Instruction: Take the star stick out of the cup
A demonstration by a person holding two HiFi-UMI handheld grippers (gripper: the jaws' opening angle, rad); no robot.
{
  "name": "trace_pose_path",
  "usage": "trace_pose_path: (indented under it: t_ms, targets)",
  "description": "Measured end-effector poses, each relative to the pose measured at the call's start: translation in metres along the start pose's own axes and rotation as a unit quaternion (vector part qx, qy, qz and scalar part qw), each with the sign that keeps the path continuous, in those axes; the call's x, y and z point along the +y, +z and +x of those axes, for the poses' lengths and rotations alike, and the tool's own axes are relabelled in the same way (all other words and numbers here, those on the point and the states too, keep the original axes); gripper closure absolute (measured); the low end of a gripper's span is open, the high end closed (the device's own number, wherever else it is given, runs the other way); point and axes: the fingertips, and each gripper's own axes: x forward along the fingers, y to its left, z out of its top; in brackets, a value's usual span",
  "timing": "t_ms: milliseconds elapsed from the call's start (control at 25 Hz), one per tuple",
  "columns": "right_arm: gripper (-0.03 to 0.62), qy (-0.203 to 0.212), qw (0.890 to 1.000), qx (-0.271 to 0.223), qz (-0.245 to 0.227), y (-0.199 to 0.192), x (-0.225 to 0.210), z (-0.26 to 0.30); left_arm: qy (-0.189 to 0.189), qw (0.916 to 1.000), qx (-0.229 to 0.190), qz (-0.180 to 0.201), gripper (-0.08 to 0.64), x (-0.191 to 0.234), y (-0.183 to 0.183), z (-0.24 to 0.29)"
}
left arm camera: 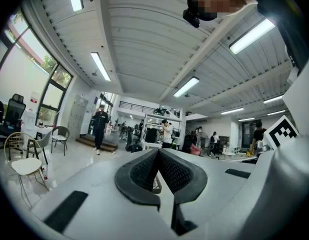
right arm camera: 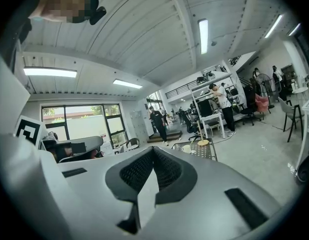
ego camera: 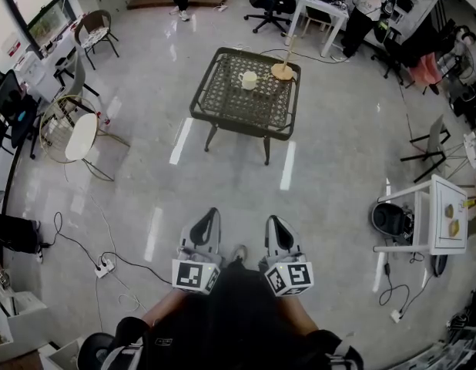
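OK, the left hand-held gripper [ego camera: 213, 210] is held low, close to the person's body. Its own view [left arm camera: 159, 150] shows the jaws together at the tips with nothing between them.

Well ahead across bare floor is the dark mesh worktop [ego camera: 238, 108], with the white cup [ego camera: 248, 79] near its far edge. Too small here to tell what's inside the cup. Just right of it, apart from it, a thin stick [ego camera: 289, 51] stands upright on a round tan base [ego camera: 282, 71]. That is the only stick visible, and no star shape resolves at this range.

The right hand-held gripper [ego camera: 273, 218] is also low by the body. Its jaws are closed and empty [right arm camera: 153, 148], pointing roughly toward the worktop.

Handling, as a judgement:
- The stick looks light, thin and rigid, so it needs little grip force.
- A narrow shaft can roll or pivot between the pads.
- Best to pinch it mid-to-upper shaft, clear of the rim, and lift straight up along its axis.
- The cup looks light enough to tip or drag along. A sideways pull is the risk, and the other hand-held gripper could steady the cup wall.
- Both sets of jaws must open first, and the whole approach is yet to be made.
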Motion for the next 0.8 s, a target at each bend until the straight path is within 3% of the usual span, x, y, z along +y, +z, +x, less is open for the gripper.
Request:
trace_pose_path:
  t_ms: [400,800]
  targets:
    - [0.583,0.023,1.0,0.006,-0.011,0.001,-0.034,0.003,0.018,0.9998,-0.007,0.004,0.545,-0.027,-0.006,0.024]
    - [0.583,0.027,1.0,0.009,-0.004,0.002,-0.059,0.032,0.035,0.9994,0.003,0.004,0.545,-0.02,-0.015,0.052]
